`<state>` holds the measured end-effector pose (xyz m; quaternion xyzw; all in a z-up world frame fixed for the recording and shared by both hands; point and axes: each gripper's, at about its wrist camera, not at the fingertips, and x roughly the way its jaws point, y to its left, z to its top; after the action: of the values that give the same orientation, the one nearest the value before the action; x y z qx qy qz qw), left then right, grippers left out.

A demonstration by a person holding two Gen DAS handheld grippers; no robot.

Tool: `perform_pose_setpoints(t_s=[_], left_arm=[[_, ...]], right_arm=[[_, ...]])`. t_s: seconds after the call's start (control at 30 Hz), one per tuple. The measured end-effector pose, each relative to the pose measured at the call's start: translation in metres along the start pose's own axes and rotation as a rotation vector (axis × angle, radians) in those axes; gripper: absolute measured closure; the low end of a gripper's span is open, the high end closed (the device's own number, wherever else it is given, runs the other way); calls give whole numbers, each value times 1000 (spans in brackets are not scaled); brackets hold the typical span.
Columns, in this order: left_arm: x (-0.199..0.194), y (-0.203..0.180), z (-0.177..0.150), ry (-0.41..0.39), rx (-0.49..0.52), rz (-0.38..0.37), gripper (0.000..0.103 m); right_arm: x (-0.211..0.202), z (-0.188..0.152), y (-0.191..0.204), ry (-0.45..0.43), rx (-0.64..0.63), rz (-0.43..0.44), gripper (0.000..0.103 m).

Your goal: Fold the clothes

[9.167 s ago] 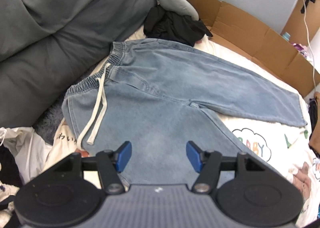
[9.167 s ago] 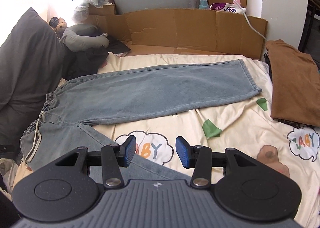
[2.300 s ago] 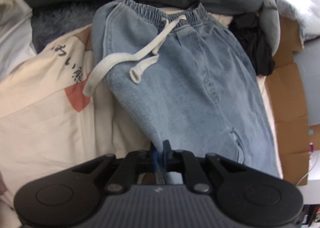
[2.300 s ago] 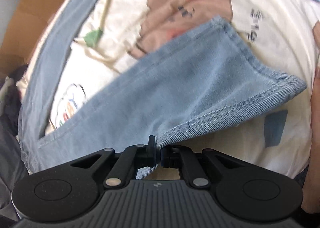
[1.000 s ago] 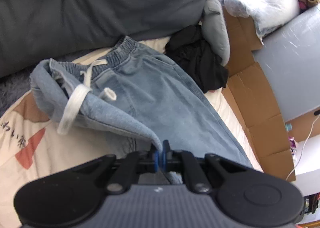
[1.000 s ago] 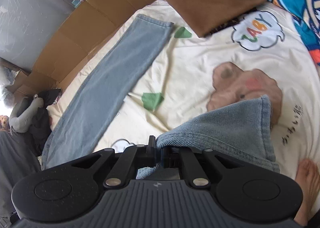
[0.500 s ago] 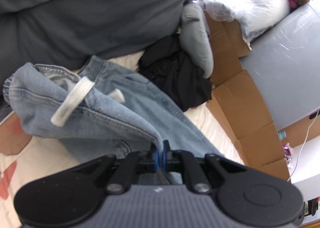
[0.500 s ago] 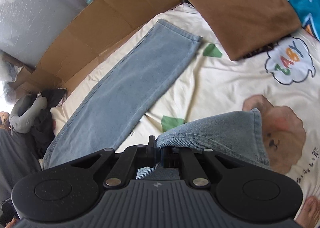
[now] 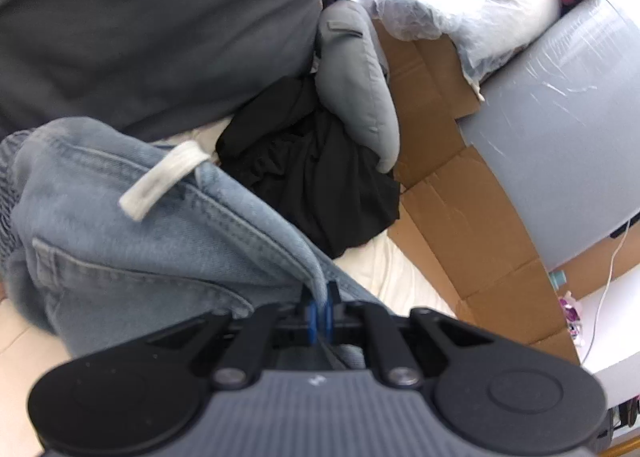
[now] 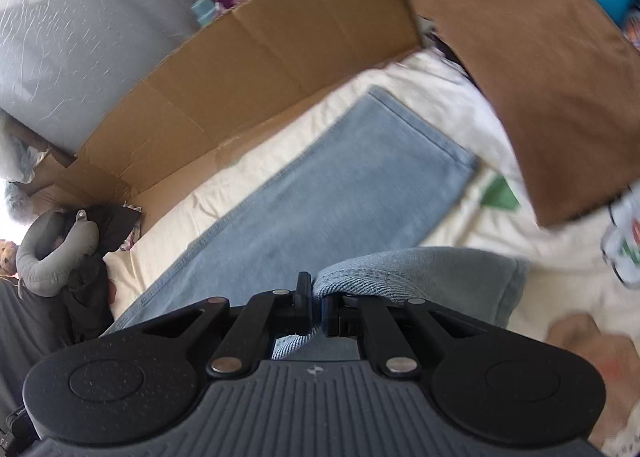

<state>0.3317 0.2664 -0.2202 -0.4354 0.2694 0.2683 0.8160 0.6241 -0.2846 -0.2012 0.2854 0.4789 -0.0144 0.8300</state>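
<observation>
Pinching denim, the left gripper point(image 9: 320, 303) clamps the jeans point(image 9: 132, 233) (white drawstring point(image 9: 162, 179) dangling), while the right gripper point(image 10: 316, 307) clamps a lifted leg hem point(image 10: 420, 273) above the bedsheet point(image 10: 452, 77).

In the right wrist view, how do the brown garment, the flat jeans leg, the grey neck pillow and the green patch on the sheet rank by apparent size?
1. Flat jeans leg and brown garment: look alike, so unranked.
2. Grey neck pillow.
3. Green patch.
The pillow lies farther from the camera, so it may look smaller than it is.
</observation>
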Motion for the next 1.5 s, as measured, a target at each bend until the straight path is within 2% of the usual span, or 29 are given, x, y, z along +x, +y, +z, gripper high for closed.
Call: perform_pose_setpoints(t_s=[0.3,0.5,0.67,0.87,1.13,1.27,1.5], left_arm=[[44,18,-5,-83,-58,-16,98],[95,26,-11,-24,-80,64,99],[96,29,-14,-22,-74,65,98],[116,33,-3,8,-88,88,98],[121,18,5,-8,-96,95,98],[125,8,12,-11,-64,94,98],[148,3,24,-10,-70,108,97]], right_arm=[[61,32,24,33,-87,-16,101],[101,38,31,71,-115,-82,101],[110,43,38,68,-111,-84,101],[124,50,39,76,-109,-93,100],[150,70,42,86,-86,-127,100],[162,82,50,83,-78,-145,100],[201,106,63,107,-98,-177,100]])
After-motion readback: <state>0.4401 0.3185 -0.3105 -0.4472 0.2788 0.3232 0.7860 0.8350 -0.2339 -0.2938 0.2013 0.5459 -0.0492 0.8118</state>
